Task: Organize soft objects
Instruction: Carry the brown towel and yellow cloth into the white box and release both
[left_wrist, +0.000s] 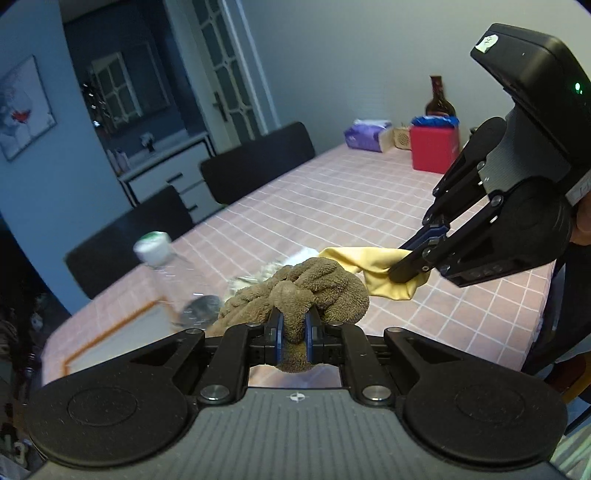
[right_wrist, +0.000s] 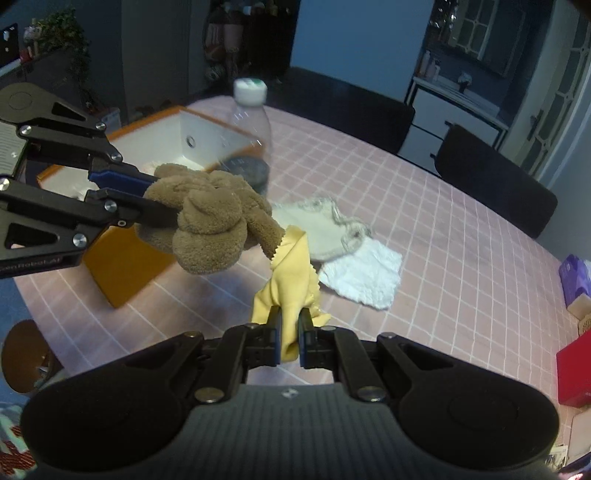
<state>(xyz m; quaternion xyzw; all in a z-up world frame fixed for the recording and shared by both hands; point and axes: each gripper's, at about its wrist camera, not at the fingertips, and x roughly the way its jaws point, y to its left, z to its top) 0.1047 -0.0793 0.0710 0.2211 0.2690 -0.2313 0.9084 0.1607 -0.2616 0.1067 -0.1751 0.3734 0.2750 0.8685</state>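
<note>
Pink-checked desk (right_wrist: 424, 221): left claw (left_wrist: 294, 326) clamps a brown towel (right_wrist: 207, 225), right claw (right_wrist: 290, 334) a yellow cloth (right_wrist: 291, 280), both lifted; either dangling load could topple the bottle (right_wrist: 251, 136) beside the box (right_wrist: 207, 136)

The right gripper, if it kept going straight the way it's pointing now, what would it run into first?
Probably the pale knitted cloth lying on the table, with the white cloth just beside that line. The right gripper, shut on the yellow cloth, points down past it toward them; depth is uncertain.
</note>
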